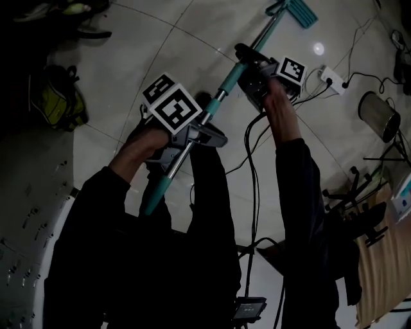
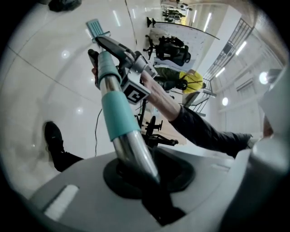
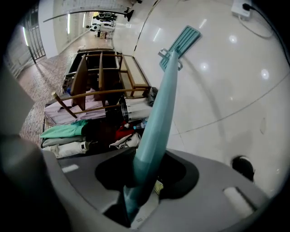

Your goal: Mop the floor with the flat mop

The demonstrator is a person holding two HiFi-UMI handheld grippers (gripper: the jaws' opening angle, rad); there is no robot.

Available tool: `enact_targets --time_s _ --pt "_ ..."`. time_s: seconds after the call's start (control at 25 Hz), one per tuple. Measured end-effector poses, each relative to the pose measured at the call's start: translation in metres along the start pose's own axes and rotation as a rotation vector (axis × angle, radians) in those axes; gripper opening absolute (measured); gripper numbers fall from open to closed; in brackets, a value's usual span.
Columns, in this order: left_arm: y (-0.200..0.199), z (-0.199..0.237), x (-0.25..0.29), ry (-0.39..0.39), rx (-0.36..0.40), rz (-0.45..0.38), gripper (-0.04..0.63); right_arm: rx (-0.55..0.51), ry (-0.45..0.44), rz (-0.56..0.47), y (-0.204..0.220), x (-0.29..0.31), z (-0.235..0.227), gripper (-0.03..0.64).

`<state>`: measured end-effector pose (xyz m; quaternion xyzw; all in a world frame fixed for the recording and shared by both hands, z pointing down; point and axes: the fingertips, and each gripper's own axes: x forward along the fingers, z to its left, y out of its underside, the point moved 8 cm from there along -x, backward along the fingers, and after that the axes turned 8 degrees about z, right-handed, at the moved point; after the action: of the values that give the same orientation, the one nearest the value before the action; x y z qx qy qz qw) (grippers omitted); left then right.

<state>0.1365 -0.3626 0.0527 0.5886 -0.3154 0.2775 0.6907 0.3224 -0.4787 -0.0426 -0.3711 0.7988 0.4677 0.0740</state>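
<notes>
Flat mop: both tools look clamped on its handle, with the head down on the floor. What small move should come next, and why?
Probably a short push along the handle, sliding the mop head forward over the floor. The left tool and right tool are both shut on the handle, and the head appears to lie flat on bare tile, apart from the power strip.

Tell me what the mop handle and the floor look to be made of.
Mop handle: a bright, mirror-like tube, likely polished metal, with matte teal sleeves over it, probably plastic or foam. Floor: glossy white tiles, ceramic or polished stone, judging by thin joint lines and sharp lamp reflections.
</notes>
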Motion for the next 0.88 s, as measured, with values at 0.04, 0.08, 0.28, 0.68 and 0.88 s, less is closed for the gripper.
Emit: enact_targets --time_s 0.04,0.08,0.28,0.68,0.88 --pt "-0.012 0.000 -0.001 -0.004 0.005 0.001 0.074 -0.011 0.002 0.001 -0.013 -0.001 0.002 0.158" --pt "-0.022 0.001 -0.002 -0.010 0.009 0.003 0.074 -0.021 0.003 0.005 -0.023 -0.002 0.003 0.158" --pt "-0.027 0.002 0.001 -0.032 0.023 0.017 0.072 -0.056 0.003 0.019 -0.031 -0.003 0.004 0.161" --pt "0.145 -0.006 0.025 -0.074 0.026 0.034 0.072 -0.104 -0.025 0.066 0.135 0.012 -0.008 0.160" --pt "0.272 -0.005 0.036 -0.083 -0.023 0.034 0.074 -0.066 -0.034 0.147 0.262 0.031 -0.031 0.158"
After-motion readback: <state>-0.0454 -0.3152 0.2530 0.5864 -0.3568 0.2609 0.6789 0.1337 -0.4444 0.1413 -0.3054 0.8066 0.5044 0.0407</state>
